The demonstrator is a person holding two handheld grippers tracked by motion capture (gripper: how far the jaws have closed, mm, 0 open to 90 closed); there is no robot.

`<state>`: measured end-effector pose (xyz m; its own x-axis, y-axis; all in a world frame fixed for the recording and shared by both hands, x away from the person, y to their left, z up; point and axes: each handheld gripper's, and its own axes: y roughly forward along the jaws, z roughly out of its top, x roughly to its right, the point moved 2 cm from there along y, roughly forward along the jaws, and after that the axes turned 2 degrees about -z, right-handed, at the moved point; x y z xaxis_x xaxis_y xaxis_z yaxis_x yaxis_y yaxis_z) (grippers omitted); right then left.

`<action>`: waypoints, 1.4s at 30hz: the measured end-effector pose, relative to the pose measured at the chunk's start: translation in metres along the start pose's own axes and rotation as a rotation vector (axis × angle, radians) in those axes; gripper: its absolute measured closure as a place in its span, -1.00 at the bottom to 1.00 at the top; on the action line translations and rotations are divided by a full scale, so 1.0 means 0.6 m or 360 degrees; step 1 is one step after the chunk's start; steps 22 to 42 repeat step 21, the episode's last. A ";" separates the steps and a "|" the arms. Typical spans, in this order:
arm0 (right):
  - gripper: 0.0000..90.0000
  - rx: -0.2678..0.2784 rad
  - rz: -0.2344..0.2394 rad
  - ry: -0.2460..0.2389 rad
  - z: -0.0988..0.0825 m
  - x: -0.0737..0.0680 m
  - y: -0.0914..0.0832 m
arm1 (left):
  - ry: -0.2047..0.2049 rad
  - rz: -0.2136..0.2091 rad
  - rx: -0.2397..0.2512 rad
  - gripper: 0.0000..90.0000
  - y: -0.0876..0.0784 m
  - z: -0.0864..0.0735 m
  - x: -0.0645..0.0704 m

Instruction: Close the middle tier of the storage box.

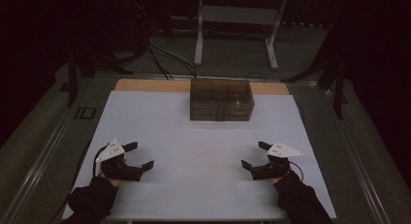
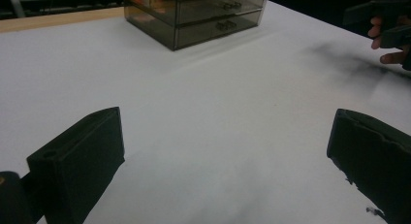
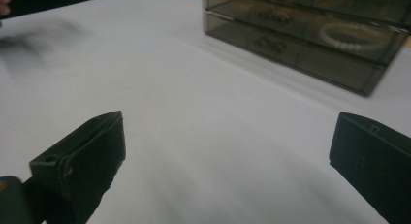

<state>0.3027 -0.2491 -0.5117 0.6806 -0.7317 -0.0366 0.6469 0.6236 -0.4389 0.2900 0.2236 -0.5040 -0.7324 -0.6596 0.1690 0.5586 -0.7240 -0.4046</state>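
Note:
A smoky transparent box of small drawers (image 1: 221, 99) stands at the far middle of the white table (image 1: 194, 136). The left gripper view shows this drawer box (image 2: 198, 15) far off, with dark handles on the drawer fronts. In the right gripper view, the drawer box (image 3: 310, 35) holds a pale beaded bracelet (image 3: 356, 37) behind its tinted wall. My left gripper (image 1: 140, 155) rests near the front left, open and holding nothing. Near the front right, my right gripper (image 1: 256, 155) is also open, with nothing between its jaws. Both point inward across the table.
A wooden strip (image 1: 145, 85) runs along the table's far edge behind the box. Beyond it, cables (image 1: 160, 52) lie on the floor beside a white metal stand (image 1: 235, 20). Dark metal rails (image 1: 39, 156) flank the table.

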 end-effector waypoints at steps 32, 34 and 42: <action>-1.00 0.0004 -0.0026 0.0068 -0.007 0.012 -0.007 | 0.0012 -0.0029 -0.0016 -0.97 0.005 -0.002 0.004; -1.00 0.0004 -0.0026 0.0068 -0.007 0.012 -0.007 | 0.0012 -0.0029 -0.0016 -0.97 0.005 -0.002 0.004; -1.00 0.0004 -0.0026 0.0068 -0.007 0.012 -0.007 | 0.0012 -0.0029 -0.0016 -0.97 0.005 -0.002 0.004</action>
